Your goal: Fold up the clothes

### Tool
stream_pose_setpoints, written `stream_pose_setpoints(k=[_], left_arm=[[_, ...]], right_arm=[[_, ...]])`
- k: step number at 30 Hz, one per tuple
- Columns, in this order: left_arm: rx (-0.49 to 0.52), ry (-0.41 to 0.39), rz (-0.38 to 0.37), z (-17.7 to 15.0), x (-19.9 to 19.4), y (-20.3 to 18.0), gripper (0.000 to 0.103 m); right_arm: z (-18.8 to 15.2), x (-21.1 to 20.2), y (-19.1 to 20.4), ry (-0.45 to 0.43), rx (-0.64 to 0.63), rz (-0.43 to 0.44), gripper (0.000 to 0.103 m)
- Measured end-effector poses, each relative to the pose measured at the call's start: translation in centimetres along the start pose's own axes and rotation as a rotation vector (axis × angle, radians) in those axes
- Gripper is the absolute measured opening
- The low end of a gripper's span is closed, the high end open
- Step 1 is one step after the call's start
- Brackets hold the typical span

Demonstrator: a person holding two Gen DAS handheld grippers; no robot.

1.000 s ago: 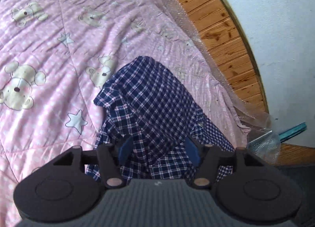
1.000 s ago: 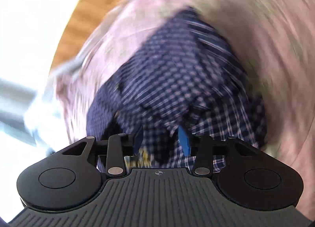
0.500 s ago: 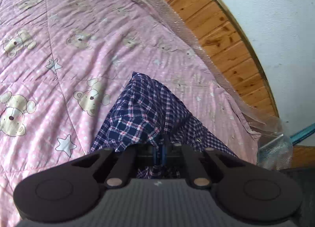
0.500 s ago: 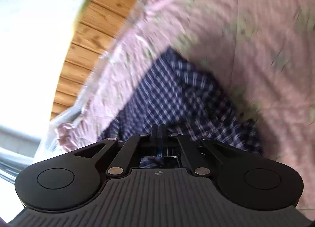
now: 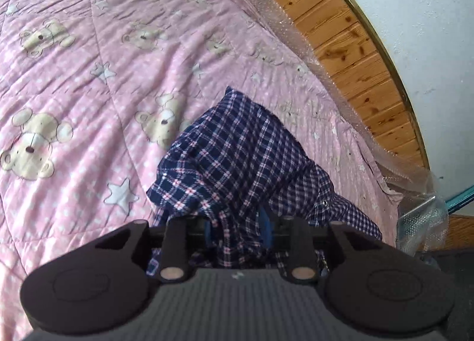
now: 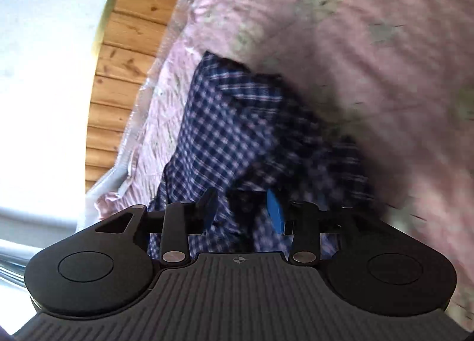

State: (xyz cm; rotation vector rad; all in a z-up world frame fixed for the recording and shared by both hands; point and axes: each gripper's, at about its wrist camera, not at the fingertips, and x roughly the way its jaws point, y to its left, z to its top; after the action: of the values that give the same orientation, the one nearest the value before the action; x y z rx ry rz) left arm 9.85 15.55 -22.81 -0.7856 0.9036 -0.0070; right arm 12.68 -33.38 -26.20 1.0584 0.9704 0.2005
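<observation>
A navy plaid shirt (image 5: 237, 160) lies bunched on a pink teddy-bear quilt (image 5: 74, 80), near the bed's corner. My left gripper (image 5: 237, 227) is open, its blue-padded fingers apart with shirt cloth bunched between them. The shirt also shows in the right wrist view (image 6: 225, 136), blurred. My right gripper (image 6: 244, 212) is open too, fingers apart with a fold of the shirt lying between them on the quilt (image 6: 370, 45).
A wooden floor (image 5: 340, 33) and white wall (image 5: 414, 0) run along the bed's right edge. Clear bubble wrap (image 5: 420, 216) sits at the bed corner. In the right wrist view the wooden floor (image 6: 124, 45) and wall lie left of the bed.
Both grippers were shut on the shirt half a second ago and have now opened. The shirt has settled lower on the quilt.
</observation>
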Motion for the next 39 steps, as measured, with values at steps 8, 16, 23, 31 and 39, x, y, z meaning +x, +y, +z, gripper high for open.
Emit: stream_pose_setpoints(k=[8,16,23,31,39], left_arm=[[0.101,0.026,-0.002,2.7,-0.3,-2.5,0.01],[0.111,0.172,0.049,0.7,-0.1,-0.2,0.008],[0.163,0.141,0.101,-1.0,-0.3,1.4,0.018],[0.345,-0.015,0.048,1.8,-5.3,-3.0,0.021],[0.371,0.17,0.185,-0.9,-0.8,2.1,0.023]], right_arm=[[0.1,0.3,3.9,-0.041,-0.122,-0.039,0.0],[-0.6,-2.8,2.5,0.045,-0.147,-0.146,0.0],[-1.8,-1.9,4.0,0.039,-0.399,-0.342,0.009],[-2.7,-5.0,11.1,-0.216,-0.719,-0.431,0.027],[-3.0,-0.9,3.6,-0.043,-0.8,-0.479,0.006]])
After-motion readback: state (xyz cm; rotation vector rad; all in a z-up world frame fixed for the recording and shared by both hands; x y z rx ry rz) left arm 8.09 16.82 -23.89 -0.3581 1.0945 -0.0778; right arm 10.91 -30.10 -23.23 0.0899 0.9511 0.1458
